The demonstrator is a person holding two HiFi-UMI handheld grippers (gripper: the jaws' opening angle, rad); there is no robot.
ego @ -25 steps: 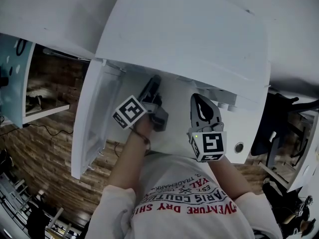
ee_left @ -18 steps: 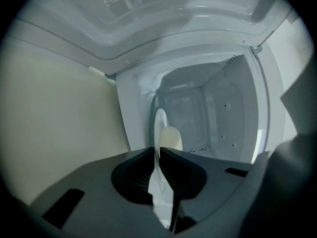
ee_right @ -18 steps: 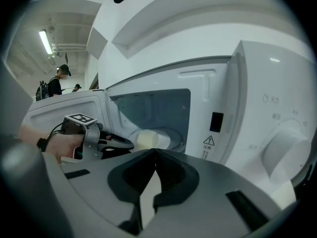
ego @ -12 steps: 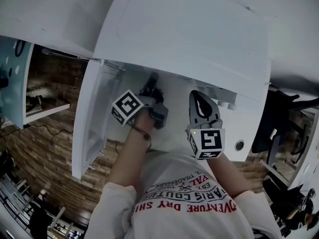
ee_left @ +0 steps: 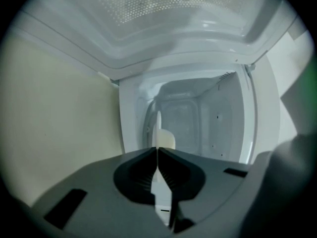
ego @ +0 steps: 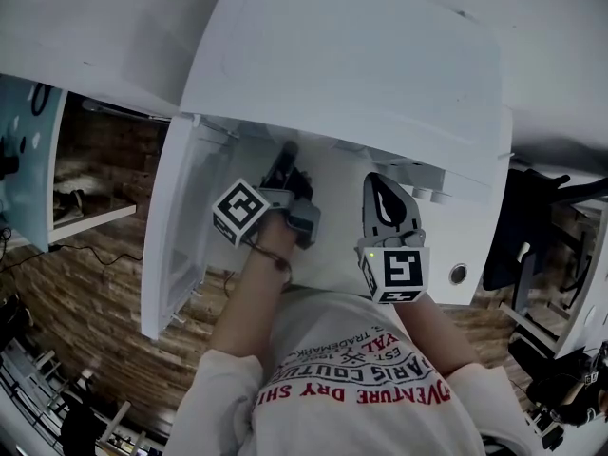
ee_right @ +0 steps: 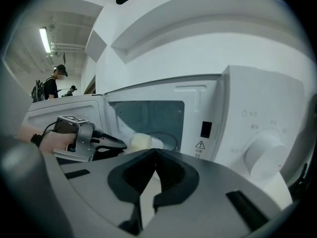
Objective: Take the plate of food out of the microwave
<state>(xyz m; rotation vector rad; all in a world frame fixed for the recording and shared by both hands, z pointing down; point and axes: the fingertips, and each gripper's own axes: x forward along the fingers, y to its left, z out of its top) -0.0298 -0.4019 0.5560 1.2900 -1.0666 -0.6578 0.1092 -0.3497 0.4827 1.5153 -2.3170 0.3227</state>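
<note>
The white microwave stands with its door swung open to the left. Inside lies a white plate, seen edge-on, with a pale cream lump of food on it. My left gripper reaches into the opening. Its jaws are closing, and the plate's rim runs between them. In the right gripper view the left gripper points at the food. My right gripper hovers before the microwave's front, shut with nothing in it.
The control panel with a round knob is right of the opening. The open door stands out at the left, beside my left arm. A person stands far off in the background. Below is a wood floor.
My left gripper has eased a little further into the microwave opening. The right gripper has hardly moved.
</note>
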